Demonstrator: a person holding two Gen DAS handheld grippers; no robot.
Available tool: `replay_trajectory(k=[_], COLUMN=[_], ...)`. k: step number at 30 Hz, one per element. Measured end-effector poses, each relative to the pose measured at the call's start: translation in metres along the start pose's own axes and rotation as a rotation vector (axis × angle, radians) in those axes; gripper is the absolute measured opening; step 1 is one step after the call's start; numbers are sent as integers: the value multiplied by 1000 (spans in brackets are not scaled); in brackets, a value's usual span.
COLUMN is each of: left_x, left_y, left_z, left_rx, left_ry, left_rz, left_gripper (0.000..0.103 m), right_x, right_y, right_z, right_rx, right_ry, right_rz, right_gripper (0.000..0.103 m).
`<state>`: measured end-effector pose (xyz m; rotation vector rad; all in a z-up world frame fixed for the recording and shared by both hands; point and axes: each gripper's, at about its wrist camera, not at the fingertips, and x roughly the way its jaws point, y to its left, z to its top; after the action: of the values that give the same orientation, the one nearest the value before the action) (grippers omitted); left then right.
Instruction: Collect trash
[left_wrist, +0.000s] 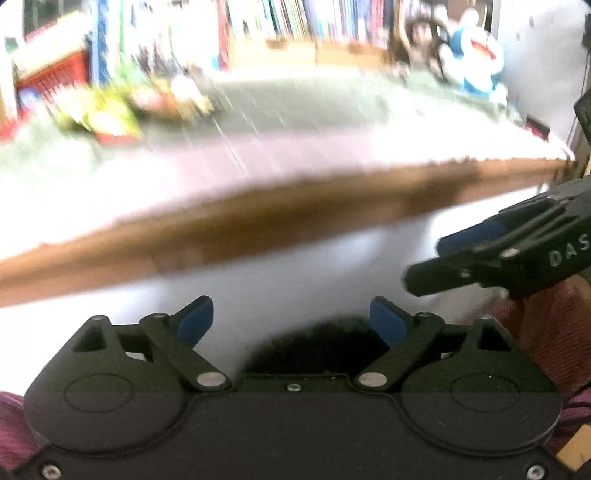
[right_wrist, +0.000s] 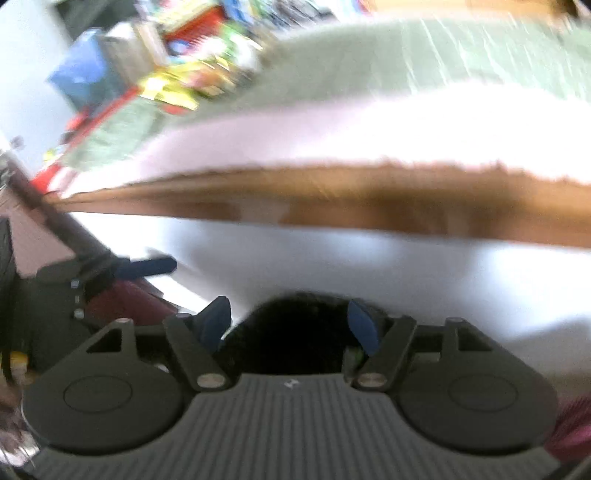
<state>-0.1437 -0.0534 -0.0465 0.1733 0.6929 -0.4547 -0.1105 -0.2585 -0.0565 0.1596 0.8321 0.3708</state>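
Left wrist view: left gripper (left_wrist: 291, 319) open, empty, below blurred table edge (left_wrist: 258, 218).

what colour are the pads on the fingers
Blue, on black fingers; clearest in the left wrist view.

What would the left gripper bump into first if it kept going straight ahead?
Probably the brown wooden table edge. The left gripper is open, holds nothing, and sits below that edge, pointing toward it. The picture is blurry, so depth is unclear; it might instead pass underneath.
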Motion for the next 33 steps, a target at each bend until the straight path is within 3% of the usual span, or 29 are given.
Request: replay_trajectory(k=[9, 11, 14, 19, 26, 31, 33], left_x=[-36, -34, -26, 10, 57, 73, 75], left_y=[40, 50, 66, 86, 110, 118, 116], left_z=[40, 53, 68, 90, 100, 103, 103], left_rx=[-53, -63, -86, -61, -82, -49, -25], left_ry=[-243, -256, -288, -270, -215, -206, -207], left_rz=[192, 243, 283, 308, 287, 290, 287], left_gripper=[95, 92, 79, 51, 50, 61, 61], right_x=[-25, -19, -10, 4, 14, 27, 33], right_y=[20, 23, 26, 29, 23, 21, 21], right_z=[47, 60, 79, 101, 105, 110, 114], right_rx=[-104, -116, -121, -112, -116, -119, -125], right_ry=[-218, -251, -302, -346, -316, -287, -278], right_rz=[-33, -48, -74, -109, -117, -115, -111], right_gripper=[83, 83, 83, 83, 84, 85, 85])
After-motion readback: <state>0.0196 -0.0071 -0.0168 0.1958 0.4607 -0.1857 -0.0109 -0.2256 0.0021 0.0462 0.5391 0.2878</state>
